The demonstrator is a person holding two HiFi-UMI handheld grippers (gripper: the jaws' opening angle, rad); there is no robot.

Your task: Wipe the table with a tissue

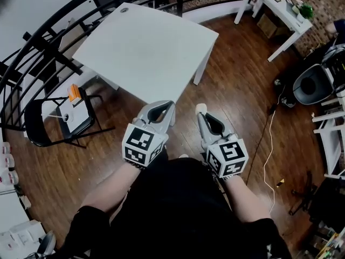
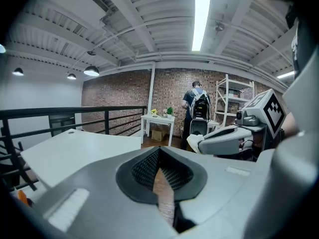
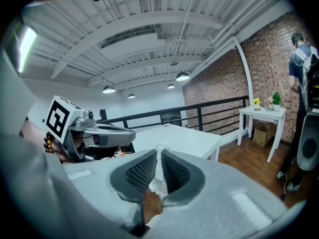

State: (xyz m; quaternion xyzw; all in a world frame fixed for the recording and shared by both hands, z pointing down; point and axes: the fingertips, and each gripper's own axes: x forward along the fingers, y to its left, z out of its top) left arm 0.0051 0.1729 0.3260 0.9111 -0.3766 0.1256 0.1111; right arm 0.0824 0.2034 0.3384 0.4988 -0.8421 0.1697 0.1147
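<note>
The white table (image 1: 145,47) stands ahead of me with nothing on its top; it also shows in the left gripper view (image 2: 75,148) and the right gripper view (image 3: 174,136). Both grippers hang over the wooden floor just short of its near corner. My right gripper (image 1: 200,112) is shut on a crumpled white tissue (image 3: 158,172), which pokes out at the tip as a white wad (image 1: 201,108). My left gripper (image 1: 171,106) is shut with nothing between its pads, its tips meeting (image 2: 159,150). From the left gripper view, the tissue (image 2: 195,142) shows at the right gripper's tip.
A black chair (image 1: 48,120) carrying an orange item stands left of the table, beside a black railing (image 1: 32,53). A small white side table (image 1: 275,9) sits at the back right. A white cable (image 1: 268,161) trails on the floor. A person (image 2: 195,108) stands far off by shelves.
</note>
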